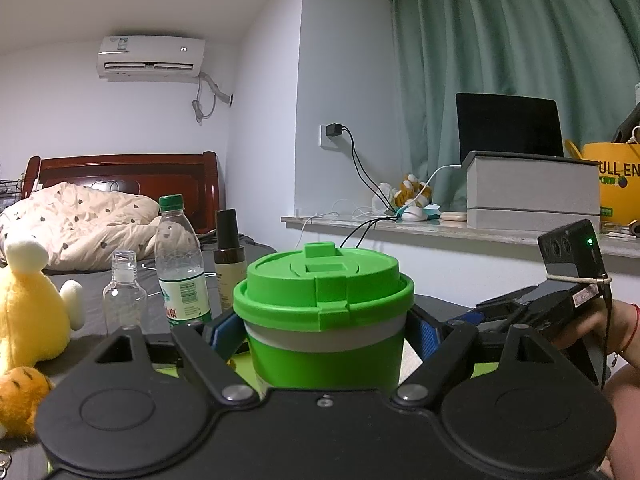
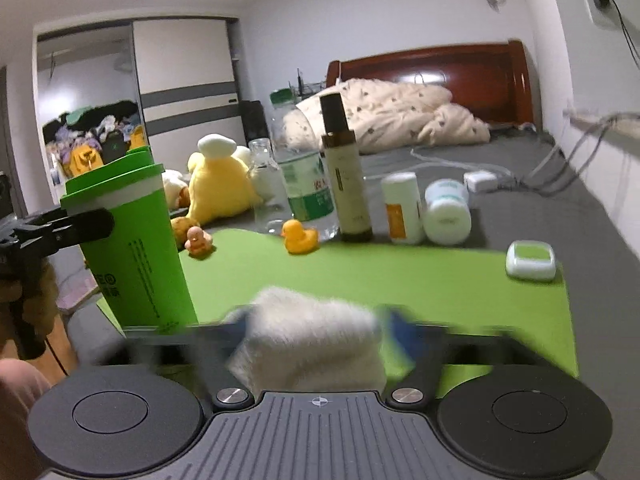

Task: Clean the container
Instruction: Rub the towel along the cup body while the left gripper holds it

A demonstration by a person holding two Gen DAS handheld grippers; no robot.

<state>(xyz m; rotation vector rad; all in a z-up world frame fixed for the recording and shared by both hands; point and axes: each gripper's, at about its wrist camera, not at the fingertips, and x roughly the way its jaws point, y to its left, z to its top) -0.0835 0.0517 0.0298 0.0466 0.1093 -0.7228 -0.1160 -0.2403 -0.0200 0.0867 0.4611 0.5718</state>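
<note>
Clearly stood upright at the near-left corner of the lime green mat (image 2: 400,280), the green lidded tumbler (image 2: 132,248), clamped just below its lid by the left gripper (image 1: 324,336), blue pads pressed to either side of the white band. Looked stiff and smooth-walled, probably plastic and light if empty, so likely slippery under a wipe; judged best held as shown, high on the body under the lid's rim, where the flare would stop a slide. Lid (image 1: 324,280) seated and closed, its flip tab down.

Lay between the fingers of the right gripper (image 2: 316,332) a white fluffy cloth (image 2: 308,340), soft and compressible, resting on the mat just right of the tumbler. Jaws spread wide, pads apparently off the cloth, though blurred too much to be sure of a gap. No earlier view to compare.

Crowded behind: rubber duck (image 2: 299,237), water bottle (image 2: 304,184), brown spray bottle (image 2: 346,176), yellow plush toy (image 2: 220,184). Worth keeping the wiping strokes clear of these.
</note>
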